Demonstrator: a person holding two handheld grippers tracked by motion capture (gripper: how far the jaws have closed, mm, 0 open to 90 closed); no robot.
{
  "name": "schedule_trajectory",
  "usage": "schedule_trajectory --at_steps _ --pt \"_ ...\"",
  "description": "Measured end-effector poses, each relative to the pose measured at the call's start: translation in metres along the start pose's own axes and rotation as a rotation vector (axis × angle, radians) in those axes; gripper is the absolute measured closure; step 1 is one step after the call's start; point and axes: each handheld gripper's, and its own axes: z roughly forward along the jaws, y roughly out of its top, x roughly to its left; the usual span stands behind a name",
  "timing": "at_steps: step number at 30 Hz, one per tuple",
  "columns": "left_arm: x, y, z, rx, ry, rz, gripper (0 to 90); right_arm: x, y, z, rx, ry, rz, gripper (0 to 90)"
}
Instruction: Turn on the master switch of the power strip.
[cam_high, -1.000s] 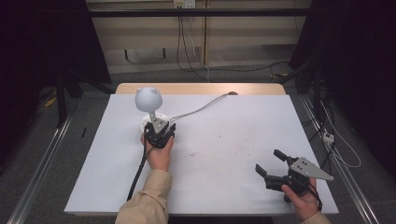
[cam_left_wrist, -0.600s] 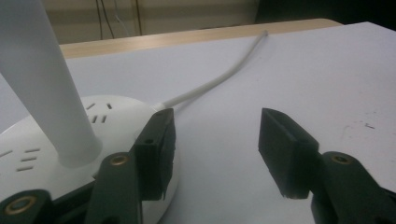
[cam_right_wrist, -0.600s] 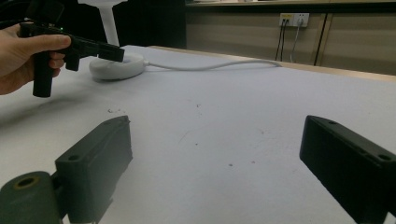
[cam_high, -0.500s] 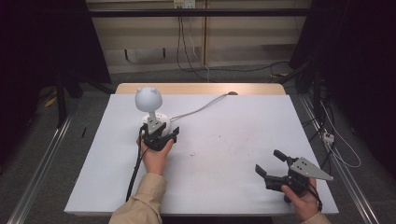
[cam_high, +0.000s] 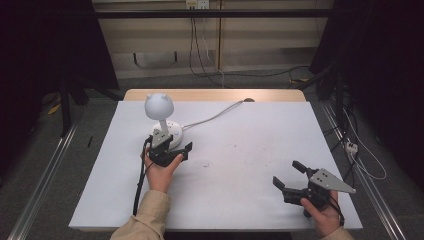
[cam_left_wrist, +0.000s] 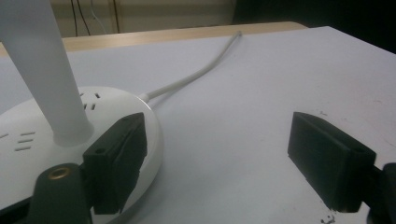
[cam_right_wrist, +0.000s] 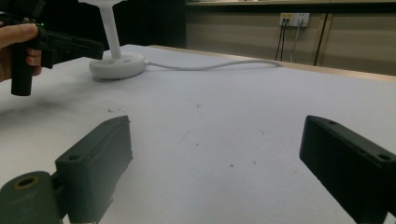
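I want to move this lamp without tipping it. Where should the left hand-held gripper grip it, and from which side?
Probably the slim upright stem, low near the round base, approached from the person's side: the base looks too broad and flat for the open left hand-held gripper.

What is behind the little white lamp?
A white cord runs from the lamp base back across the table to its far edge. Where it goes beyond cannot be seen.

The left tool (cam_high: 172, 152) is black, with blocky flat-faced jaws, a brass-coloured screw at the hinge and a black cable trailing back past a beige sleeve (cam_high: 145, 220). The right tool (cam_high: 291, 181) is black too, carrying a grey three-cornered plate (cam_high: 330, 181); its sleeve, barely visible, seems beige.
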Motion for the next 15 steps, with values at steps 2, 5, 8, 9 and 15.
schedule_trajectory --at_steps 2,5,8,9,15 --pt "0.0 0.0 -0.003 0.0 -0.001 0.013 15.7 0.0 0.0 0.0 0.002 0.0 0.0 8.8" --pt "0.002 0.0 -0.007 -0.007 -0.011 0.01 12.5 0.0 0.0 -0.001 0.002 -0.001 0.002 8.8" --pt "0.002 -0.001 -0.01 -0.009 -0.019 0.003 9.5 0.0 0.0 -0.001 0.001 -0.004 0.005 8.9" --pt "0.002 -0.001 -0.011 -0.006 -0.021 0.012 8.6 0.0 0.0 -0.001 0.001 -0.003 0.004 8.9" --pt "0.004 -0.001 -0.017 -0.01 -0.032 0.021 6.2 0.0 0.0 -0.001 0.001 -0.001 0.0 8.9"
